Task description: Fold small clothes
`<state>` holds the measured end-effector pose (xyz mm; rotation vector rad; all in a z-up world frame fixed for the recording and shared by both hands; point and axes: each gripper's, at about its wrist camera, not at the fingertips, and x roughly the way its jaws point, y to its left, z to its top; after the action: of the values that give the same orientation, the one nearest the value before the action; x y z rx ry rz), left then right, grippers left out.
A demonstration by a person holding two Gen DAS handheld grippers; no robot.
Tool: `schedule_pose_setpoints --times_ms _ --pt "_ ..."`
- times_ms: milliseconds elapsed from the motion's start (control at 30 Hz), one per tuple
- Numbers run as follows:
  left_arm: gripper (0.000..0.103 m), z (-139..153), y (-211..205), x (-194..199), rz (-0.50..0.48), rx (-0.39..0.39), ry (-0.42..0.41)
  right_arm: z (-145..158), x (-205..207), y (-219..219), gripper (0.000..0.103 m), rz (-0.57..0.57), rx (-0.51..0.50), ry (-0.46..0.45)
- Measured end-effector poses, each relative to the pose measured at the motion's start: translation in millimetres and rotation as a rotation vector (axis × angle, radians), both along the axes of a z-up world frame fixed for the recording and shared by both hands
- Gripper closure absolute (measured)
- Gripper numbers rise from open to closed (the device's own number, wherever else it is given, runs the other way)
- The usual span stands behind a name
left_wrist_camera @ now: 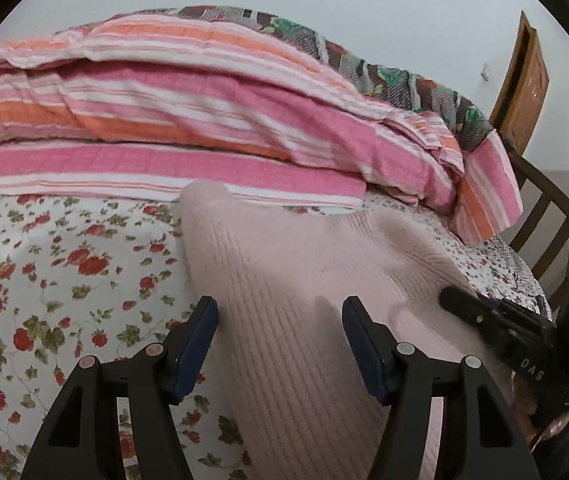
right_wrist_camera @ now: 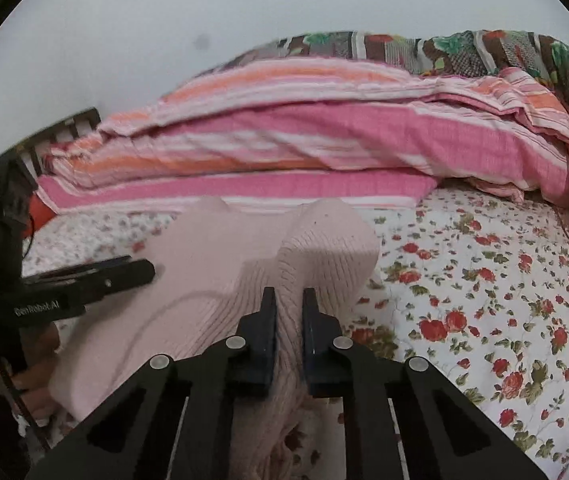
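Note:
A pale pink ribbed knit garment (left_wrist_camera: 284, 260) lies on the floral bedsheet (left_wrist_camera: 64, 280), its far edge touching the striped quilt. My left gripper (left_wrist_camera: 280, 314) hovers open over the garment's near left part; one finger is above the sheet at the garment's edge, the other above the knit. Nothing is pinched between its pads. In the right wrist view my right gripper (right_wrist_camera: 289, 300) is shut on a raised ridge of the pink garment (right_wrist_camera: 212, 264), which bunches up between the pads. The right gripper (left_wrist_camera: 456, 300) also shows at the garment's right side, and the left gripper (right_wrist_camera: 140, 270) at its left.
A folded pink and orange striped quilt (right_wrist_camera: 324, 140) fills the back of the bed, with a patchwork blanket (right_wrist_camera: 464, 52) behind it. A wooden bed rail (left_wrist_camera: 544, 208) and a brown door (left_wrist_camera: 524, 92) stand at the right. Floral sheet (right_wrist_camera: 484, 300) spreads to the right of the garment.

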<state>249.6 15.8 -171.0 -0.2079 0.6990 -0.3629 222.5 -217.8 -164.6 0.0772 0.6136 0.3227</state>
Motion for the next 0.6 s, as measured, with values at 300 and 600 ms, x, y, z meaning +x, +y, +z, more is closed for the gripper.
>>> schedule_pose_setpoints --times_ms 300,600 --pt "0.039 -6.6 -1.2 2.9 0.01 0.022 0.035 -12.1 12.9 -11.1 0.067 -0.115 -0.062 0.073" --pt "0.039 -8.3 -1.7 2.2 0.008 0.028 0.03 -16.9 17.8 -24.6 0.062 -0.146 -0.004 0.102"
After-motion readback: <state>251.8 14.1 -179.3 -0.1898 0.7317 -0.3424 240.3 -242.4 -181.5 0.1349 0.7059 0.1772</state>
